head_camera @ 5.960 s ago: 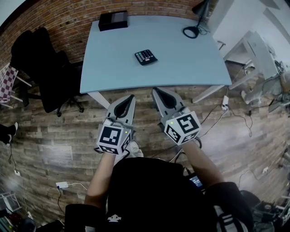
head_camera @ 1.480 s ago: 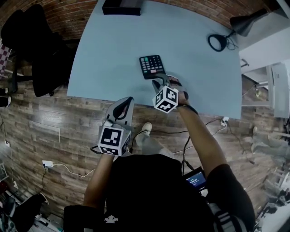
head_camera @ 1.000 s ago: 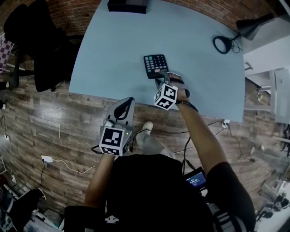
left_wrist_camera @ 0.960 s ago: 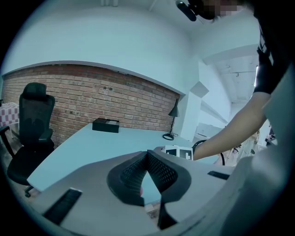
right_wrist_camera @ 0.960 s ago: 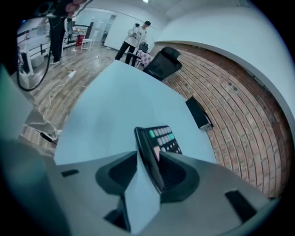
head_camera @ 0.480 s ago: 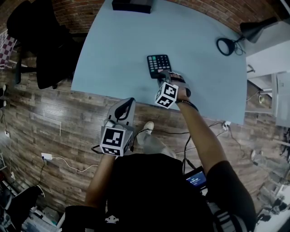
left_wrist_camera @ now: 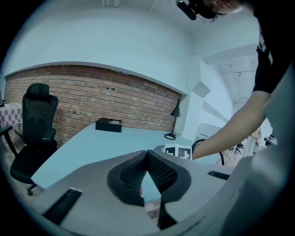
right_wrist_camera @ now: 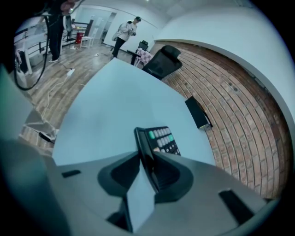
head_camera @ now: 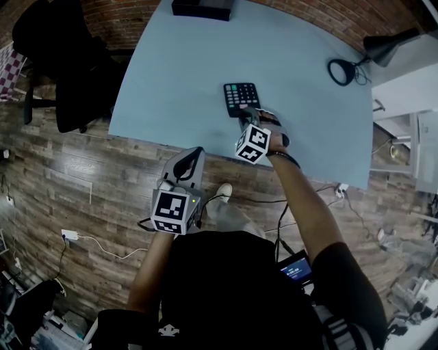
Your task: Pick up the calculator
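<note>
A black calculator (head_camera: 241, 98) with green and red keys lies on the pale blue table (head_camera: 178, 68), just past its near edge. My right gripper (head_camera: 248, 115) points down at the calculator's near end. In the right gripper view the calculator (right_wrist_camera: 161, 138) shows edge-on between the jaws of the right gripper (right_wrist_camera: 146, 156). The jaws are closing, and both tips touch its faces. My left gripper (head_camera: 193, 154) hangs off the table's front edge over the wooden floor. In its own view the left gripper (left_wrist_camera: 147, 154) is shut with nothing between the tips.
A black box (head_camera: 202, 8) sits at the table's far edge against the brick wall. A desk lamp (head_camera: 342, 68) stands on the far right corner. A black office chair (head_camera: 61, 61) is left of the table. A person (right_wrist_camera: 125, 30) stands far across the room.
Since six seconds ago my right gripper has gone from in front of the table to the calculator's near end. In the last second neither gripper has shifted.
</note>
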